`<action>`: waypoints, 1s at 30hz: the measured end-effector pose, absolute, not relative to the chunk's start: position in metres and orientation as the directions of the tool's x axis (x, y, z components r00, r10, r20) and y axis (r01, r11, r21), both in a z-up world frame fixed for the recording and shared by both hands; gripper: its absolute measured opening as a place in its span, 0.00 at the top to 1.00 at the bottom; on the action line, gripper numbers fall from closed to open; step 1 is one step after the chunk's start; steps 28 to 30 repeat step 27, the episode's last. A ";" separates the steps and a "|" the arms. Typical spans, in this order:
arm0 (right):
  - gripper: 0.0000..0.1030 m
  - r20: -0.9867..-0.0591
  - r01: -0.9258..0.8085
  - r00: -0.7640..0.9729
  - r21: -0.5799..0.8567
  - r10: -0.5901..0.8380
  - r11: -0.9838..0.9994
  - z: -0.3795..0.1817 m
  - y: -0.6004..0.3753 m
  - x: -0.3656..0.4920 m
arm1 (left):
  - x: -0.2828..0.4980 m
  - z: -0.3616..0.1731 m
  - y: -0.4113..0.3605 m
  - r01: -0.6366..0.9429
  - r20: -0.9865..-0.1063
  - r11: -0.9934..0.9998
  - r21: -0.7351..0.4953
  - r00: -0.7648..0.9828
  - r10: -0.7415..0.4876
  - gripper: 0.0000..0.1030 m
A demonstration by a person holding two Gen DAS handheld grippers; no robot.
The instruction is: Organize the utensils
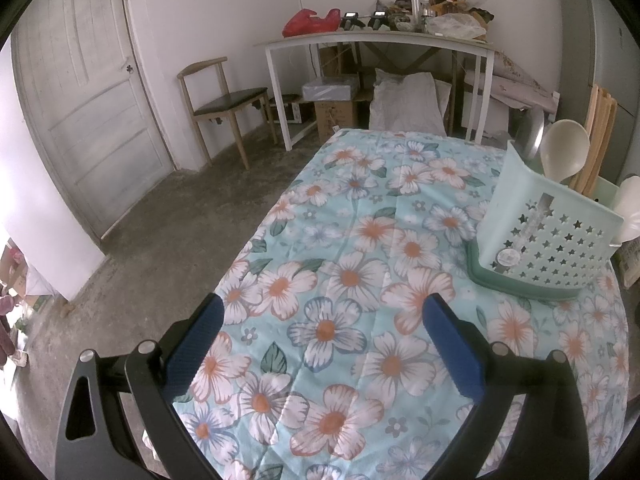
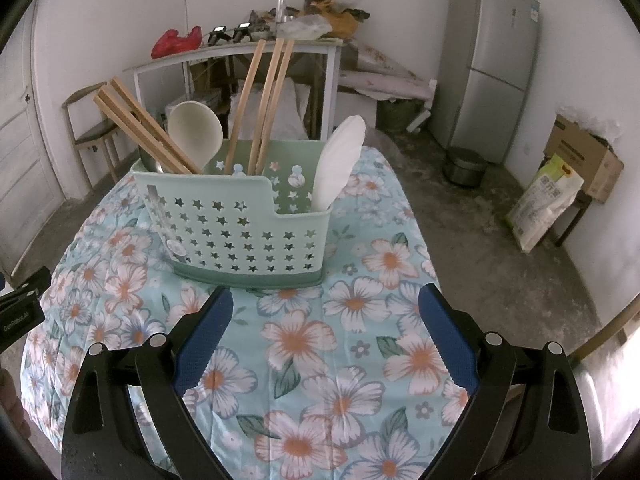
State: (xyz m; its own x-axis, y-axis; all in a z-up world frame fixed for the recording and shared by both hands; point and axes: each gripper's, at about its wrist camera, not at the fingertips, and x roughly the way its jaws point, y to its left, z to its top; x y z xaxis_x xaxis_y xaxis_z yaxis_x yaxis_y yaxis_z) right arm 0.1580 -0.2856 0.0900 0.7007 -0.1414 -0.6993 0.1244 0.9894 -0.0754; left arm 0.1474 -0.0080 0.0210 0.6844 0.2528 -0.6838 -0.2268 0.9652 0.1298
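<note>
Both claws, left (image 1: 322, 322) & right (image 2: 325, 310), wide, empty; caddy (image 2: 240, 236) near table's far edge.

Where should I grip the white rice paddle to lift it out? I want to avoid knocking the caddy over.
Grip the white rice paddle across its flat blade, just above the caddy rim, coming down from above. It stands nearly upright in the low right-hand compartment with its handle hidden inside, so only the blade is reachable. The right gripper is open and empty and faces it.

Each tool (image 2: 326, 300) has black linkage arms, silver screws and blue textured pads (image 2: 204, 336).
</note>
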 end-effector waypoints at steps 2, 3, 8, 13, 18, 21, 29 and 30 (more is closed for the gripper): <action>0.13 -0.699 0.125 0.701 -0.076 -0.142 0.989 0.090 -0.286 0.158 | 0.147 0.021 -0.008 -0.227 -0.683 0.965 0.130 0.685 0.253 0.05; 0.13 -0.699 0.125 0.701 -0.075 -0.141 0.989 0.090 -0.285 0.158 | 0.147 0.021 -0.008 -0.227 -0.684 0.965 0.130 0.685 0.253 0.05; 0.13 -0.698 0.125 0.702 -0.076 -0.142 0.989 0.090 -0.286 0.158 | 0.147 0.021 -0.008 -0.227 -0.685 0.965 0.130 0.684 0.252 0.05; 0.13 -0.698 0.125 0.702 -0.076 -0.143 0.989 0.090 -0.286 0.158 | 0.148 0.021 -0.007 -0.226 -0.685 0.966 0.129 0.684 0.251 0.05; 0.13 -0.698 0.124 0.702 -0.076 -0.142 0.989 0.090 -0.286 0.158 | 0.147 0.020 -0.008 -0.226 -0.687 0.966 0.127 0.682 0.250 0.05; 0.13 -0.699 0.124 0.701 -0.076 -0.142 0.989 0.090 -0.286 0.158 | 0.144 0.017 -0.011 -0.226 -0.694 0.966 0.122 0.677 0.246 0.06; 0.13 -0.698 0.128 0.701 -0.077 -0.145 0.989 0.091 -0.286 0.156 | 0.139 0.015 -0.016 -0.223 -0.698 0.968 0.118 0.675 0.241 0.05; 0.13 -0.698 0.128 0.701 -0.077 -0.145 0.989 0.091 -0.286 0.156 | 0.139 0.015 -0.016 -0.223 -0.698 0.968 0.118 0.675 0.241 0.05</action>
